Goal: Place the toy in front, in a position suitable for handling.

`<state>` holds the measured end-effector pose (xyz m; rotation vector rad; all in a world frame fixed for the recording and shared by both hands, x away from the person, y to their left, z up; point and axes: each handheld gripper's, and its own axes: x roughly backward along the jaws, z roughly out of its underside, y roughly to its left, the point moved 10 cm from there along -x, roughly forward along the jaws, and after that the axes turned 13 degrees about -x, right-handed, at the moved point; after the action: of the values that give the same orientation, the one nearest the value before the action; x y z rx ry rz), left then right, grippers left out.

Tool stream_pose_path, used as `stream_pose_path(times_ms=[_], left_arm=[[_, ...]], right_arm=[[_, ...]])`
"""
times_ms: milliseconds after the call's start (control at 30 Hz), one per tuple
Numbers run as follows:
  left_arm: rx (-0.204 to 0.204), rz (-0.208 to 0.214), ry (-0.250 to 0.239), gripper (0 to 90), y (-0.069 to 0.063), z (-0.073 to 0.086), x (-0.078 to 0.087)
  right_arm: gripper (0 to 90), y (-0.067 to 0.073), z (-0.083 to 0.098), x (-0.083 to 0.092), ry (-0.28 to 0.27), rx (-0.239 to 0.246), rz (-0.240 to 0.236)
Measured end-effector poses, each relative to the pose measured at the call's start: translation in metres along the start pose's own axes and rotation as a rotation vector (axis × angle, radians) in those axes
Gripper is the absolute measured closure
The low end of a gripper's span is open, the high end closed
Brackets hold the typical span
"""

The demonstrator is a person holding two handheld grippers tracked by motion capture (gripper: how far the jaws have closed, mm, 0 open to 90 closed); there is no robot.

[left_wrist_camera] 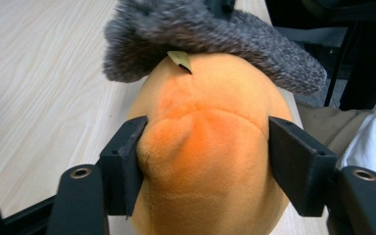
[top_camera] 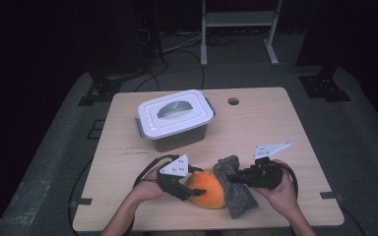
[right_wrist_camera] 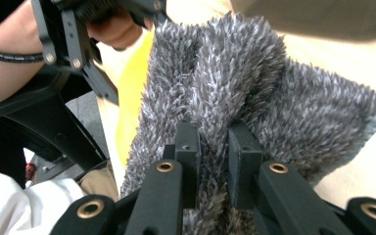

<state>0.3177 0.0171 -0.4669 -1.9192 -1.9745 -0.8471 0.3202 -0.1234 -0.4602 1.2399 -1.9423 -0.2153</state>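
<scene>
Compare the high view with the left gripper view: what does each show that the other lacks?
High view alone: the lidded storage box, the table from edge to edge, and the right gripper pinching the grey cloth. Left gripper view alone: a small tag on the orange plush. Shared: the left gripper squeezing the plush, with the cloth draped over it.

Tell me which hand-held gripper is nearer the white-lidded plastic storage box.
Left. The left hand-held gripper sits just in front of the white-lidded plastic storage box, clamping the orange plush toy; the right hand-held gripper is farther right, pinching the grey fuzzy cloth.
</scene>
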Motion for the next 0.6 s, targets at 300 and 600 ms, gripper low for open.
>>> stream_pose_path(times_ms=[300, 600], left_arm=[[0.081, -0.057, 0.053, 26.7, 0.015, 0.008, 0.010], [0.049, -0.029, 0.028, 26.6, 0.005, 0.000, 0.003]], right_arm=[[77.4, 0.003, 0.012, -0.006, 0.053, -0.002, -0.007], [77.4, 0.011, 0.003, -0.003, 0.030, 0.044, 0.013]])
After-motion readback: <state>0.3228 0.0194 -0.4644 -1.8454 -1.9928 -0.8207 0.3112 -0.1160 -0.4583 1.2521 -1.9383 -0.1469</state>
